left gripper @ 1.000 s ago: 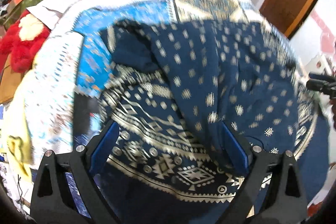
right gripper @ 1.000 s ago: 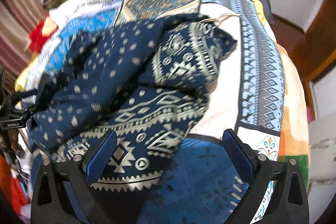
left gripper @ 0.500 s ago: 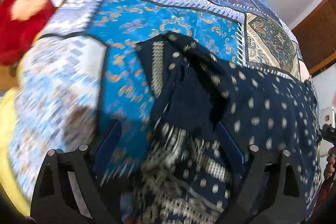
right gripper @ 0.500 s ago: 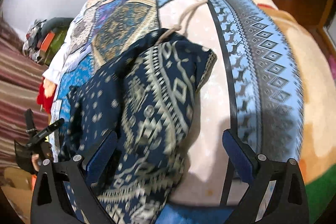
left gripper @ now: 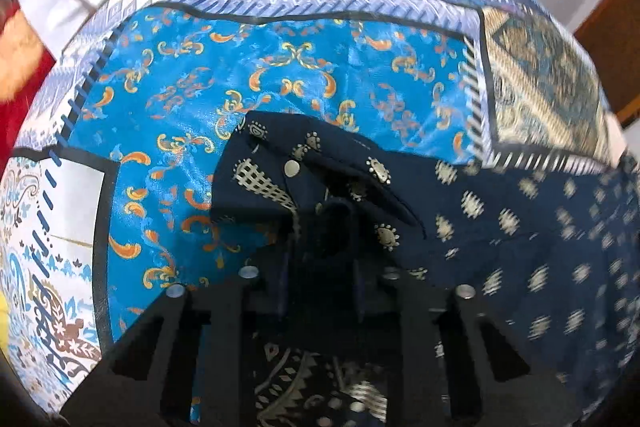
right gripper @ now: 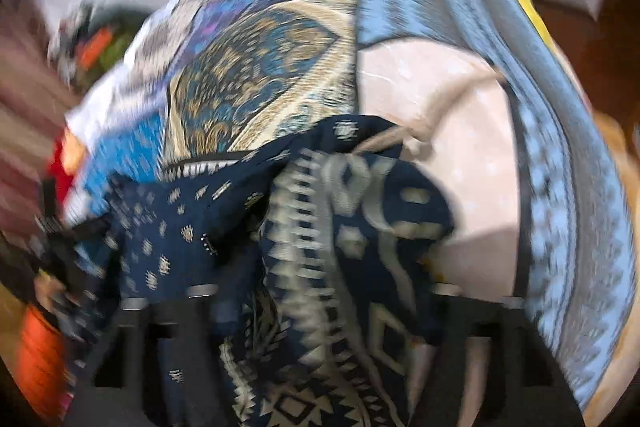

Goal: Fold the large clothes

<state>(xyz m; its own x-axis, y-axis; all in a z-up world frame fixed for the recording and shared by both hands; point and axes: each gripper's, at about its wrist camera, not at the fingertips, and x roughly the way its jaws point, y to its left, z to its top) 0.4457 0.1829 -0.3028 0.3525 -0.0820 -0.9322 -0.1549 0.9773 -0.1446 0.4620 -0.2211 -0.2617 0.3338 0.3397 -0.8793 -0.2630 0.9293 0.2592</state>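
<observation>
Lying crosswise, navy garment (left gripper: pixel 500 227)

Soft, even indoor light fills both views, with no hard shadows and no glare. The left wrist view is mostly sharp: the bedspread (left gripper: pixel 280 75) shows crisp ornament, while the navy garment (left gripper: pixel 520 227) smears toward the right edge. The right wrist view is blurred throughout, the garment's pale pattern (right gripper: pixel 320 211) streaked and the clutter at far left only smudges of colour. Both pictures bulge with fisheye distortion, and their corners fall into black vignette. The near tongs read as dark silhouettes.
</observation>
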